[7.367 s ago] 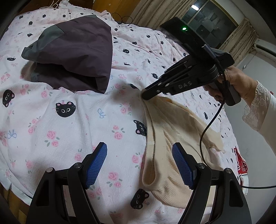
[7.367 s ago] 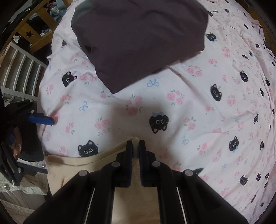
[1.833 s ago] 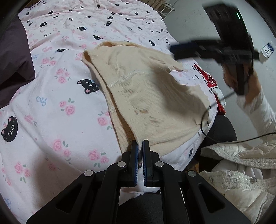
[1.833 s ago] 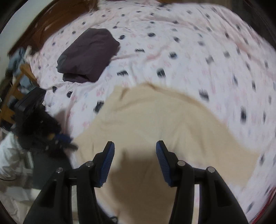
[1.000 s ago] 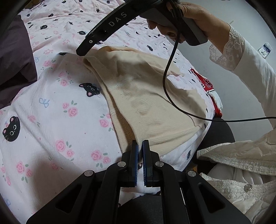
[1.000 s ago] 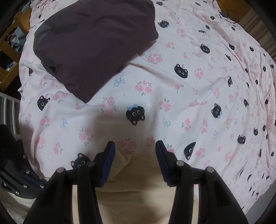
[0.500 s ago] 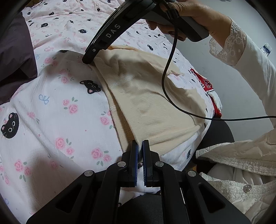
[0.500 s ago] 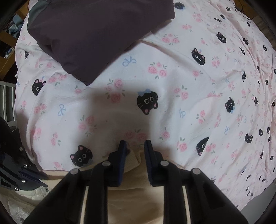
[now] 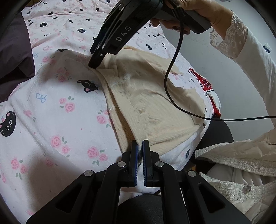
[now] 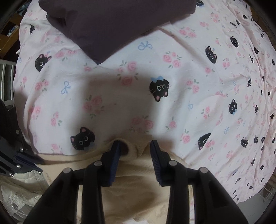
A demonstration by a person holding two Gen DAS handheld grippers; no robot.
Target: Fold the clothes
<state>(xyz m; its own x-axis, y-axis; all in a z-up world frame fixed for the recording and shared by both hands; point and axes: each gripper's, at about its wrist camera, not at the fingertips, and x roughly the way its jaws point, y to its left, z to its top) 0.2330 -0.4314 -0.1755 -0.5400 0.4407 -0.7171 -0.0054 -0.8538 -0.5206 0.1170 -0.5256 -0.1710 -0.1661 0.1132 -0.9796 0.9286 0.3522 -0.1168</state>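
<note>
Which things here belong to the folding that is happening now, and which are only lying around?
In use:
- cream top
- left gripper, shut on its near edge
- right gripper, jaws opening over its far corner

Lying about:
- dark folded garment
- red and white item
- cat-print sheet

The left gripper point(image 9: 140, 149) is closed on the near edge of the cream garment point(image 9: 151, 103), which lies spread on the bed sheet point(image 9: 57, 117) with pink roses and black cat faces. At the far corner of the garment the right gripper point(image 9: 94, 64) points down and touches the fabric; its jaws are opening. A hand point(image 9: 189, 15) with a white lace sleeve point(image 9: 241, 48) holds it. A black cable point(image 9: 172, 96) hangs over the garment. A dark purple cloth point(image 9: 13, 51) lies at the left, and a red and white cloth point(image 9: 207, 87) shows at the right edge of the bed.
</note>
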